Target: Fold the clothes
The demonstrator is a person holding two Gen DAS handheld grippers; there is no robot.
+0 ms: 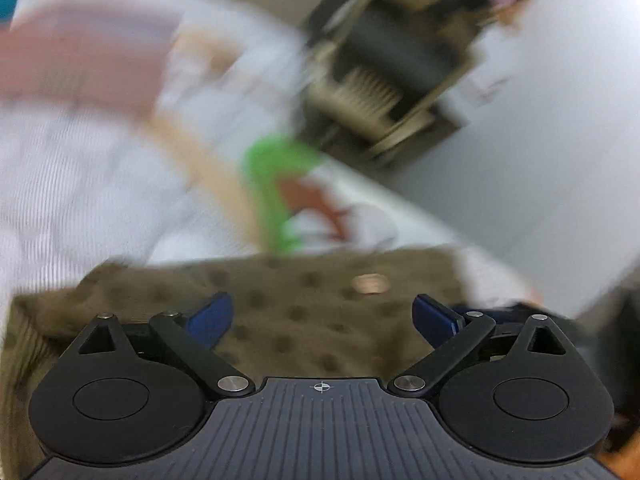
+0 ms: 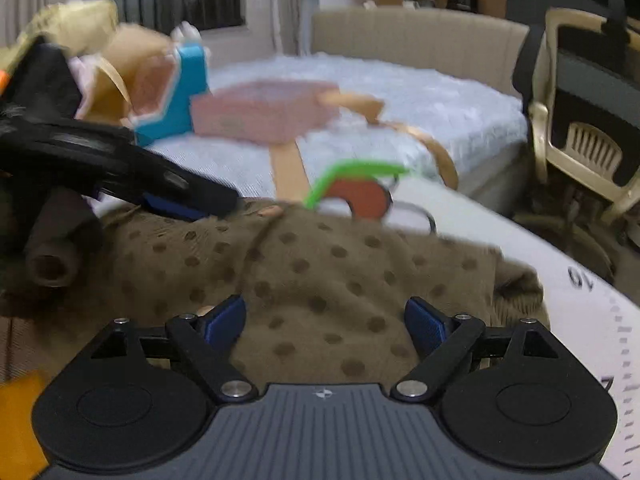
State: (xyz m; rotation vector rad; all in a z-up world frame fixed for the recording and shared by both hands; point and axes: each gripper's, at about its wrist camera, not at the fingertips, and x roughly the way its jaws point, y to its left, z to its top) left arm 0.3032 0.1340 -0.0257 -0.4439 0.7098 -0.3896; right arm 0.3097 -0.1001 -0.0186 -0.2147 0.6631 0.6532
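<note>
Cloth [image 2: 320, 272]: brown, dark-dotted, soft knit, lying rumpled on the white counter [image 2: 580, 320] in front of the bed [image 2: 400, 92]. I have both tools over it, left tool [image 1: 320, 316] and right tool [image 2: 324, 320] each with jaws spread, gripping nothing. I'd judge good folding needs each tool pinching an edge, pulling the cloth flat before turning it over.

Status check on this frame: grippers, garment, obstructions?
Left gripper open; right gripper open, both over the brown dotted garment. Garment rumpled, unheld. Green hanger lies beyond it.
</note>
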